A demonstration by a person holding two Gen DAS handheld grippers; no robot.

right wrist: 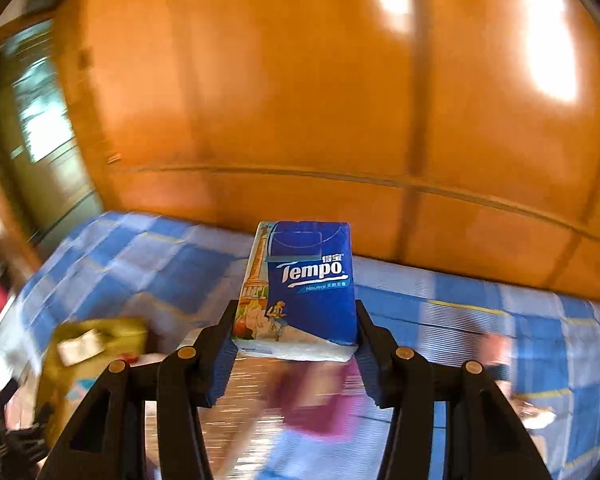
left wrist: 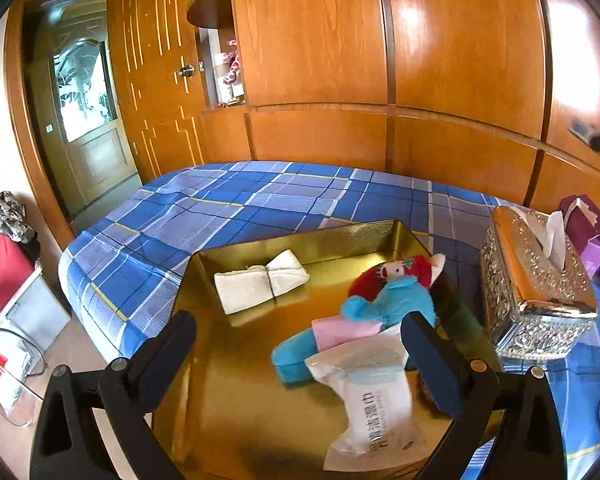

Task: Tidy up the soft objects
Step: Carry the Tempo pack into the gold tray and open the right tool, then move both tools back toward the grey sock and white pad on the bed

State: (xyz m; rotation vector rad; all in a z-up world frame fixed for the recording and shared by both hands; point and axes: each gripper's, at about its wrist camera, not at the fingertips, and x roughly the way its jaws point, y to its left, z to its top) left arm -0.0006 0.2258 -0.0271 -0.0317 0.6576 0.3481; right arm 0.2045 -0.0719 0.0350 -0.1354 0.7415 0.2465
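Note:
In the left wrist view a gold tray (left wrist: 236, 400) sits on the bed. It holds a tied white cloth (left wrist: 260, 286), a blue and red plush toy (left wrist: 392, 300), a pink packet (left wrist: 340, 330) and a white wet-wipe pack (left wrist: 372, 396). My left gripper (left wrist: 296, 354) is open above the tray; its right finger is beside the wipe pack. In the right wrist view my right gripper (right wrist: 296, 332) is shut on a blue Tempo tissue pack (right wrist: 304, 288), held above the bed. The gold tray (right wrist: 96, 340) shows blurred at lower left.
A silver tissue box (left wrist: 536, 284) stands right of the tray, with a purple item (left wrist: 588, 228) behind it. The blue plaid bed (left wrist: 228, 208) lies against a wooden wardrobe (left wrist: 340, 60). A door (left wrist: 84, 96) and floor clutter (left wrist: 4, 264) are at the left.

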